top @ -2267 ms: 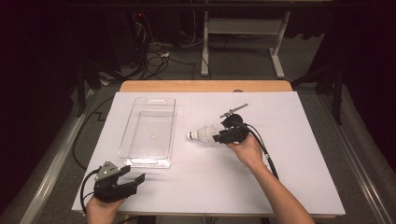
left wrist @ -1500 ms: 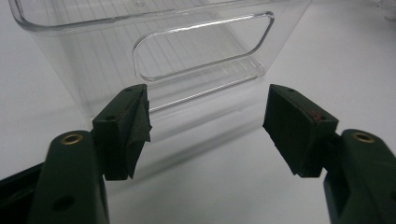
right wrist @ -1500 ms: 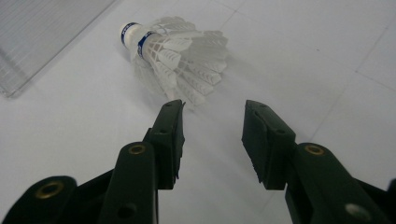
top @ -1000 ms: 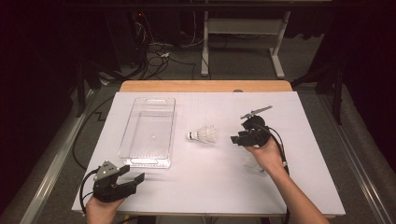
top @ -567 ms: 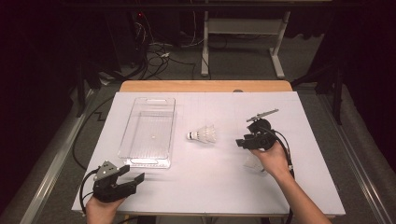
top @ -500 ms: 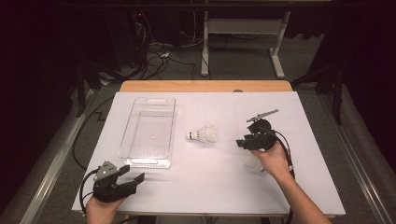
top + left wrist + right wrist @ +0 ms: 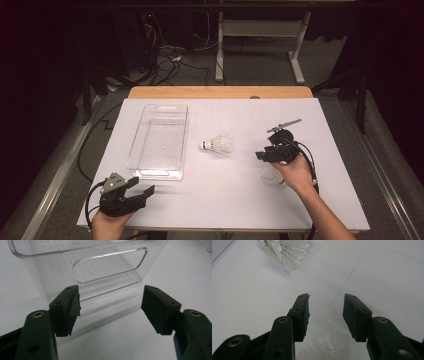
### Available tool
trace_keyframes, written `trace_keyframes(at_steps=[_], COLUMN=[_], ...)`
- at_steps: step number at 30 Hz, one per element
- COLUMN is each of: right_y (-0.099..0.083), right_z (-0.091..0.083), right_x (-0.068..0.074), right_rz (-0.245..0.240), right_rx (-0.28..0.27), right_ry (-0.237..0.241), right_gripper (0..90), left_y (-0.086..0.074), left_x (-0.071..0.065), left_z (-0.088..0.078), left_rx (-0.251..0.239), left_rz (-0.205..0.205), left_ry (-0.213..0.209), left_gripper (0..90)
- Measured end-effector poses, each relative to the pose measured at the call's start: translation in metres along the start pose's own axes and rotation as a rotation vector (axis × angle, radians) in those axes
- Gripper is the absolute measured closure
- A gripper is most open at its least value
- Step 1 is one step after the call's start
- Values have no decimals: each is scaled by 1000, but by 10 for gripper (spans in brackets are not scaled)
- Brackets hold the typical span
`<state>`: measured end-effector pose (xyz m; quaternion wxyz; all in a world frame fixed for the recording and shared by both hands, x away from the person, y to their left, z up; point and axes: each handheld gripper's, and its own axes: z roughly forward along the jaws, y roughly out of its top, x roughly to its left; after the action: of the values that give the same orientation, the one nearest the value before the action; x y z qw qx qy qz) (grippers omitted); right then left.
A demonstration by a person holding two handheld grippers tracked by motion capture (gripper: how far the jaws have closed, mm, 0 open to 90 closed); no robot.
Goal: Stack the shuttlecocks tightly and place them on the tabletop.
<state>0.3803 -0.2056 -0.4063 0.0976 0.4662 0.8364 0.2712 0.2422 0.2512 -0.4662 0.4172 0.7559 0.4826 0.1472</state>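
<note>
A white table top point(image 7: 220, 200) stands in a dark room, with a wooden strip along its far edge and cables and a metal frame on the grey floor beyond it. Taking the clear plastic tray point(image 7: 159, 141) as the landmark: nearest the person, just in front of the tray's near end and a little to its left, the left gripper point(image 7: 142, 189) rests low at the table's front edge, held in the left hand point(image 7: 107, 224). In the left gripper view its jaws stand wide apart with nothing between them, aimed at the tray's near end wall point(image 7: 95, 270) with its handle cut-out; the pads are close to that wall but not touching it.

Well to the right of the tray, the right gripper point(image 7: 261, 155) is held in the right hand point(image 7: 295, 172), its jaws pointing left toward the tray. In the right gripper view the jaws are partly spread, empty, over bare table. Below them, close under the gripper, lies a shuttlecock point(image 7: 329, 345), faint and see-through in the high view point(image 7: 272, 175) beside the hand.

Farther off, between the right gripper and the tray's right side, a second white shuttlecock point(image 7: 217, 145) lies on its side on the table, cork end toward the tray, apart from both
</note>
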Motion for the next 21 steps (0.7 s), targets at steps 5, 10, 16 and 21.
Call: trace_keyframes(at_steps=[5,10,16,21], right_y=[-2,-6,-10,-13], right_z=[-2,-4,-5,-5], right_x=[0,-1,-3,-5], right_rz=[5,17,31,38], right_rx=[6,25,46,56], right_ry=[-5,-18,-26,-33], right_gripper=[553,543,532,530], left_y=[0,0,0,0], left_x=[0,0,0,0], left_z=[0,0,0,0], left_rx=[0,0,-1,-9], left_rz=[0,1,0,-4], left_ry=[0,-1,0,2], left_gripper=[321,321,320,320])
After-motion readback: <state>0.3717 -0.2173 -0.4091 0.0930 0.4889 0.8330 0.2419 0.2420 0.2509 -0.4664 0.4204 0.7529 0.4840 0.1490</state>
